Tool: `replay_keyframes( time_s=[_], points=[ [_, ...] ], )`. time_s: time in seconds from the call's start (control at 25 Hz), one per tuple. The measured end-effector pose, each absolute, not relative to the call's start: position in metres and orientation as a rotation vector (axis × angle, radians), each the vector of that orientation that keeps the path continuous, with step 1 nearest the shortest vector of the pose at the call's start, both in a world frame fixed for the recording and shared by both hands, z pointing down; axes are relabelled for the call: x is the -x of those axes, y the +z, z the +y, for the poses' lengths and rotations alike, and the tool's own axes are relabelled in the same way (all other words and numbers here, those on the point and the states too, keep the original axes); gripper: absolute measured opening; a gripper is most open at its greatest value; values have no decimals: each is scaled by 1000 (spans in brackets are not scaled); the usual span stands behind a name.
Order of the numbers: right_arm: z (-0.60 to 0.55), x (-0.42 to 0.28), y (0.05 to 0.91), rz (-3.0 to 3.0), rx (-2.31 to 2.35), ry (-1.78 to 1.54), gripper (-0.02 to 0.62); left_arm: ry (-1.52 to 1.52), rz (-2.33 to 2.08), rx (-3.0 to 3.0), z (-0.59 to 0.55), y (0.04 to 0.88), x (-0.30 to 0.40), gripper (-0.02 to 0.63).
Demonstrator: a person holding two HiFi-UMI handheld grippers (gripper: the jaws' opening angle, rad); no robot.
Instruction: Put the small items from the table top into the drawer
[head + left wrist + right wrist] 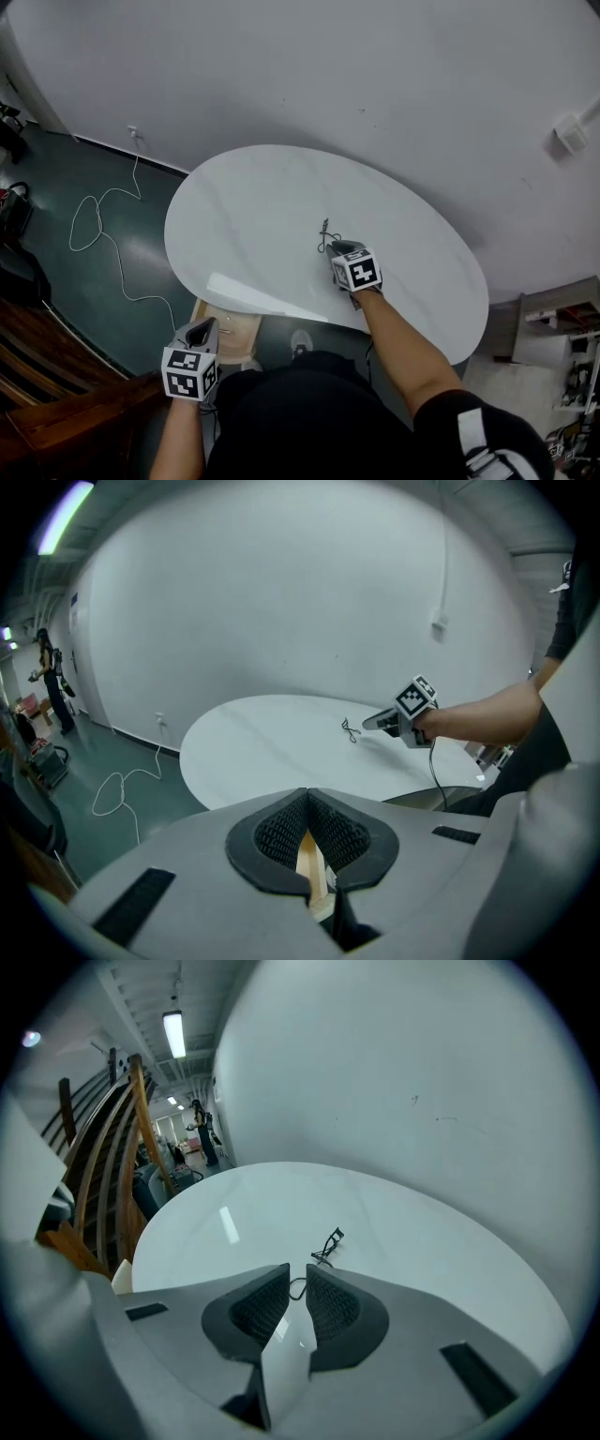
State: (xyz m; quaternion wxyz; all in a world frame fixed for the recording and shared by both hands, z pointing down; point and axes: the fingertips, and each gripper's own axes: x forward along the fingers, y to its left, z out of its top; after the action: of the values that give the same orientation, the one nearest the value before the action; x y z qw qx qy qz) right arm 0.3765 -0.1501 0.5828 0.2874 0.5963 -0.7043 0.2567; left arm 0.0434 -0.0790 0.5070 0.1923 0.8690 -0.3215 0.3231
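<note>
A small black wire-framed item (pixel 325 236) lies near the middle of the white oval table (pixel 262 197). My right gripper (pixel 336 249) rests on the table just behind it, open by a narrow gap. In the right gripper view the item (pixel 328 1244) lies straight ahead, its near loop at the mouth of my right gripper (pixel 298 1274). My left gripper (pixel 202 326) is below the table's near edge at the pale wooden drawer (pixel 239 328), which is pulled out. In the left gripper view my left gripper (pixel 307 803) is shut, with a strip of the drawer's wood (pixel 314 869) between its pads.
A white cable (pixel 103 234) loops over the dark green floor left of the table, running from a wall socket (pixel 133 131). Dark wooden furniture (pixel 56 412) stands at the lower left. Shelving (pixel 562 328) sits at the right. The white wall runs close behind the table.
</note>
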Motion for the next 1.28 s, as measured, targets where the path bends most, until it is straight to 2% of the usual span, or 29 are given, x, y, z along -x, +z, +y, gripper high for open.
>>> replay_keyframes(
  time_s=[0.52,0.76,0.96,1.28],
  points=[
    [-218,-406,608,-1803,-1719,861,84,895,-1054,-2341,-77,506,-22,14],
    [-221,-412,619,-1754,-1722,901,84,886,-1087,-2308,-76,508,-13,14],
    [-218,-411,616,-1759,-1712,886,37,872,-1081,-2307,-79,507,-11,14],
    [-200,-374,584,-1876,-1707,818,20,850,-1016,-2342,-85,507,-14,14]
  ],
)
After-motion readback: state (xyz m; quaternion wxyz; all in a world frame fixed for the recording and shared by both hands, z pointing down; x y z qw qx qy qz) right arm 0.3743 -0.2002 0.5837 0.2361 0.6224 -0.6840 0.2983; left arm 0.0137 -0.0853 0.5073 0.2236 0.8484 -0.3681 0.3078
